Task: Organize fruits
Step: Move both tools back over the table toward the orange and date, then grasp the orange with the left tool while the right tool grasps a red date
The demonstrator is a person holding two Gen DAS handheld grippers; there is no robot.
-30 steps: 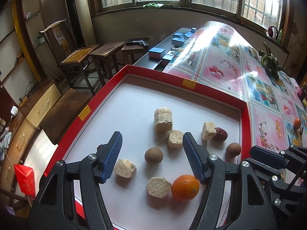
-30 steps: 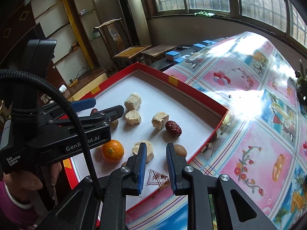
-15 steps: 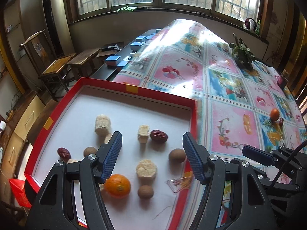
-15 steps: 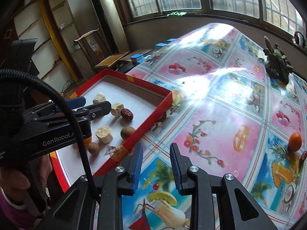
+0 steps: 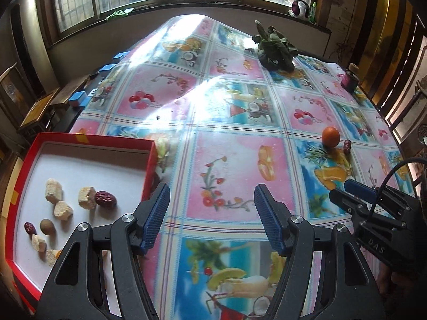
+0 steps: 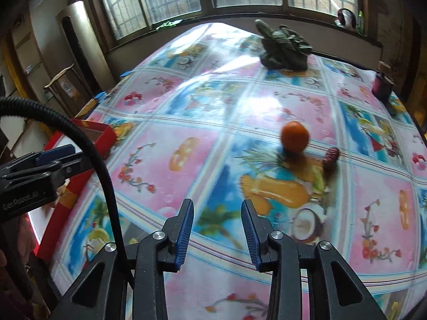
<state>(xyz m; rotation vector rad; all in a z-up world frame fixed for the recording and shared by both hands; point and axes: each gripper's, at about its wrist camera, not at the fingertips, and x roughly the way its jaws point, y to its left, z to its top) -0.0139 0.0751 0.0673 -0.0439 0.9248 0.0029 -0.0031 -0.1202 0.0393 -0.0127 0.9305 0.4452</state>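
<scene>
An orange [image 6: 295, 136] and a red date [image 6: 331, 155] lie side by side on the patterned tablecloth, ahead of my right gripper [image 6: 217, 229], which is open and empty. They also show far right in the left wrist view, the orange [image 5: 331, 136] beside the date [image 5: 347, 146]. A red tray [image 5: 88, 141] at the left holds pale chunks [image 5: 86, 201], two red dates [image 5: 105, 199] and a brown round fruit [image 5: 47, 226]. My left gripper [image 5: 212, 217] is open and empty over the cloth, right of the tray.
A dark leafy plant [image 5: 275, 50] stands at the far end of the table, with a small dark pot [image 5: 349, 79] at the far right. Chairs and a low table with blue boxes [image 5: 80, 97] stand beyond the left edge.
Both grippers have swung right, away from the tray and over the tablecloth. The right gripper has opened wider and now faces the orange and date.
</scene>
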